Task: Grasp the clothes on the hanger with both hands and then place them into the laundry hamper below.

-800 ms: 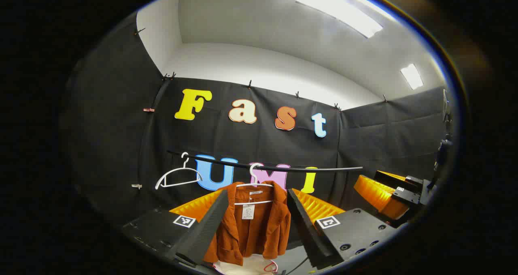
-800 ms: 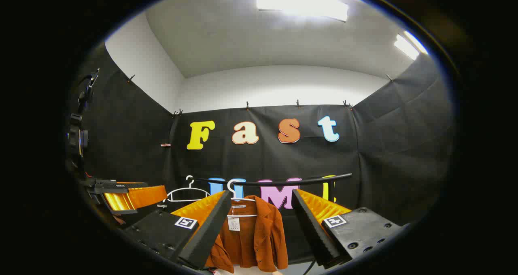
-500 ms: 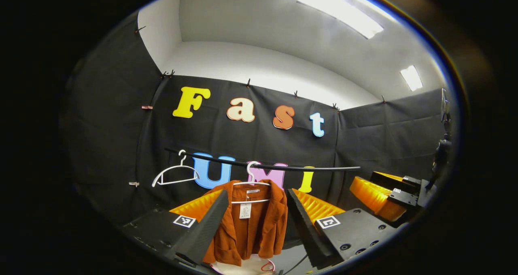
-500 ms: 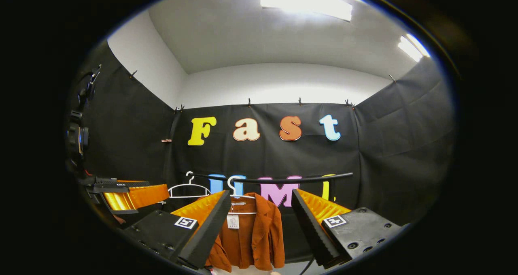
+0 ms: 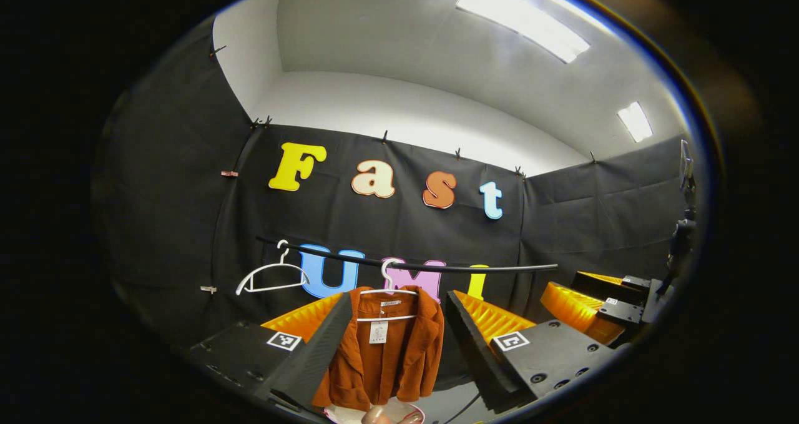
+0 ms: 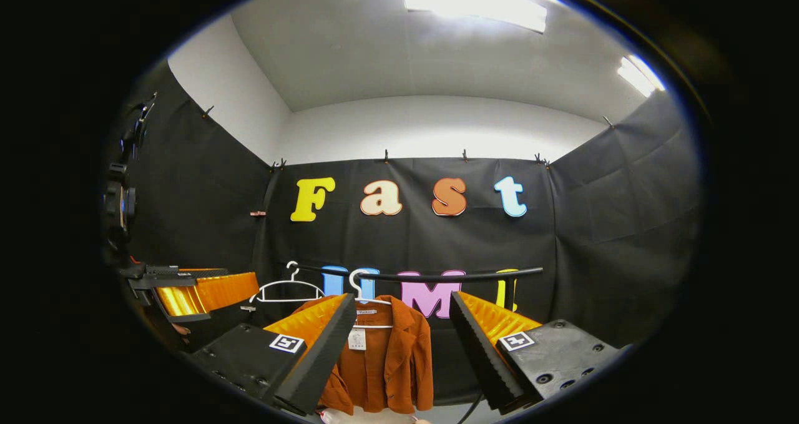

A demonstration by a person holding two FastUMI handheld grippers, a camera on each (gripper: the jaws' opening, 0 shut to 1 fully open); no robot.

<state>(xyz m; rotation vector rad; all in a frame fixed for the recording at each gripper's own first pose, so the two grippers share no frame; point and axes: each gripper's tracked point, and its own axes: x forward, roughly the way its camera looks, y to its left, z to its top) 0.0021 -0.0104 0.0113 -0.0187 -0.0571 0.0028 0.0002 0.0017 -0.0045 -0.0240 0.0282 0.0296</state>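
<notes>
Two white wire-like hangers are counted on one thin black rail point(image 5: 437, 265): an empty hanger point(image 5: 273, 274) at nine o'clock of the other hanger point(image 5: 387, 286), which carries a single rust-brown jacket point(image 5: 387, 355). The jacket is seen to be ribbed like corduroy, with an open collar and a white tag at the neck. It is hung well ahead of both tools, framed between their fingers at six o'clock in each view.

The left gripper point(image 5: 396, 324) is held wide open, nothing between its ridged fingers. The right gripper point(image 6: 399, 324) is likewise spread wide and empty.

A pale rounded rim, probably the hamper point(image 5: 399, 411), is glimpsed under the jacket; its contents cannot be told.
</notes>
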